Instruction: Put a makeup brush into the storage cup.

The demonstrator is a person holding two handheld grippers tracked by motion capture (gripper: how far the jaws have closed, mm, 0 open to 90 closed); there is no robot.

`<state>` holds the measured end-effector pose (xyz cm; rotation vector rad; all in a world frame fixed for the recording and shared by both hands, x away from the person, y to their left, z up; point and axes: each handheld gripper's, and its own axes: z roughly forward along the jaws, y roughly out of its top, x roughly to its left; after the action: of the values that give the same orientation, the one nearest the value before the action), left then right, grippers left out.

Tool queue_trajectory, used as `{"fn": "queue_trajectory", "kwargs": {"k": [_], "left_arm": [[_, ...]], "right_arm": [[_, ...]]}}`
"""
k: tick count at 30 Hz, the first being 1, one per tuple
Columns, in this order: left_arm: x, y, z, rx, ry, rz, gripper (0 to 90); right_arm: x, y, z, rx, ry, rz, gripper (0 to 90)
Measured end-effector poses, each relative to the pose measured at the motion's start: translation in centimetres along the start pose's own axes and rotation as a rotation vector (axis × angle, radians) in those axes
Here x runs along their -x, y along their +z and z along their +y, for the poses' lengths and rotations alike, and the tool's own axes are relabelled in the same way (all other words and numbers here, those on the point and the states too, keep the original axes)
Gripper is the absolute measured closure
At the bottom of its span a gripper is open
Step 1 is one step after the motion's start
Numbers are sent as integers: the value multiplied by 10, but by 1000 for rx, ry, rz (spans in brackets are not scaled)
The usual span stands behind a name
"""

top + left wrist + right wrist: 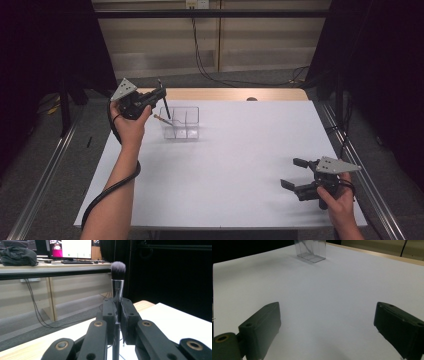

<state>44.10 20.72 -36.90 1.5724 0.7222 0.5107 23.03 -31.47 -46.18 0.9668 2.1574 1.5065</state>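
Right now your left gripper is clamped on one makeup brush, its jaws pressed together around the silver ferrule so the dark bristle head stands upright above them; from the high view the brush's dark handle slants down toward the left end of the clear organizer. That organizer is the single container on the white table, standing near the far left, and it is split into compartments, though you cannot count them surely from here. One more slim brush leans out over its left rim, just beside the handle you hold, close enough to crowd that end. Your right gripper rests low at the near right corner, well apart from the organizer, with its two jaws spread wide and bare tabletop between them.
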Motion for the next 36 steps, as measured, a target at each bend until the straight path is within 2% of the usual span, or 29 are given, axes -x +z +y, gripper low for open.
{"fn": "queue_trajectory", "kwargs": {"k": [12,20,36], "left_arm": [[1,4,-2,-15,11,8,835],[1,6,-6,-15,-3,1,834],[4,8,-15,-35,-1,-7,832]], "right_arm": [[0,0,1,4,-1,3,68],[0,-1,1,6,-3,-1,68],[1,-2,0,8,1,1,68]]}}
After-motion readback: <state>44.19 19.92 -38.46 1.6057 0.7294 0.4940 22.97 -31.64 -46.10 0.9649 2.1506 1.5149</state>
